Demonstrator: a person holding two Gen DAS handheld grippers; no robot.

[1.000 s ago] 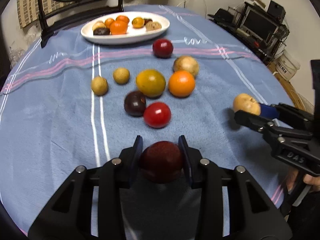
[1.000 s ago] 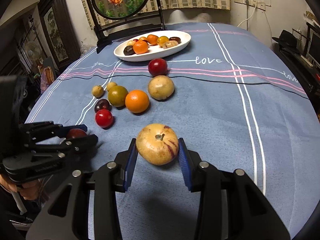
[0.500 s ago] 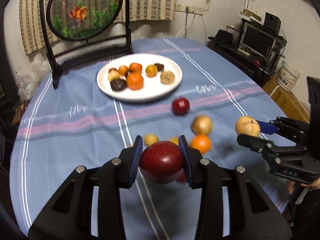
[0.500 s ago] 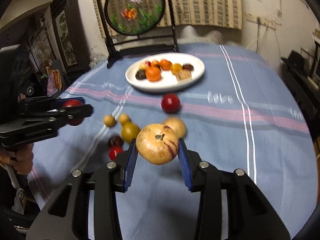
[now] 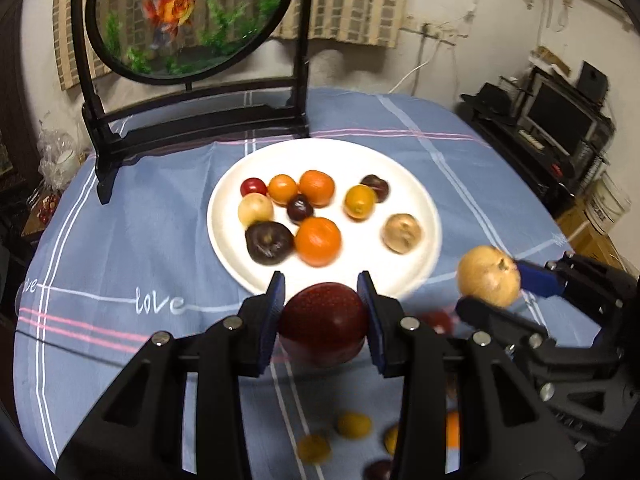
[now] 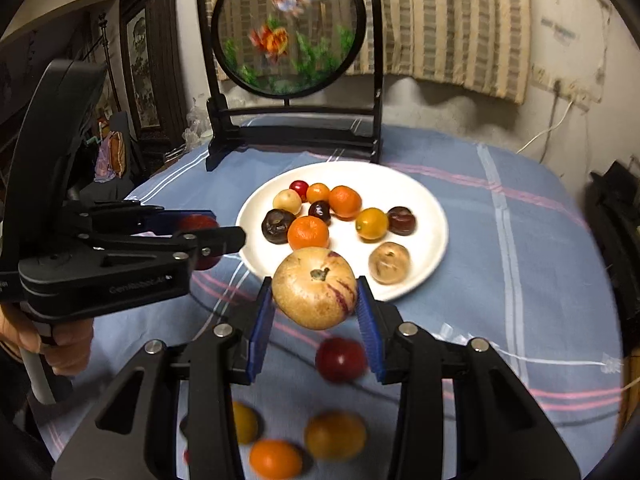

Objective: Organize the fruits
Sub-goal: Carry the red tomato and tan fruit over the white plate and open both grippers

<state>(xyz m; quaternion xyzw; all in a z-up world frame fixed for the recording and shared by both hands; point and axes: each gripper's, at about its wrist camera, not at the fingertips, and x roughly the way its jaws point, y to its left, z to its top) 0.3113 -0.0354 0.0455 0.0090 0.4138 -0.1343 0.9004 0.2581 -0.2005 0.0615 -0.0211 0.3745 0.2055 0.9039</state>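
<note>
My left gripper is shut on a dark red fruit and holds it in the air just before the near rim of the white plate. My right gripper is shut on a tan fruit with purple streaks, also raised near the plate's front rim. The plate carries several small fruits, orange, dark purple, yellow and tan. The right gripper and its tan fruit show at the right of the left wrist view. The left gripper shows at the left of the right wrist view.
Loose fruits lie on the blue tablecloth below the grippers: a red one, an orange one and yellowish ones. A black stand with a round goldfish screen stands behind the plate. Shelves with electronics are to the right.
Both grippers lifted their fruits off the table and moved forward toward the plate. The plate now looks closer and the loose fruits have dropped to the bottom of both views.
</note>
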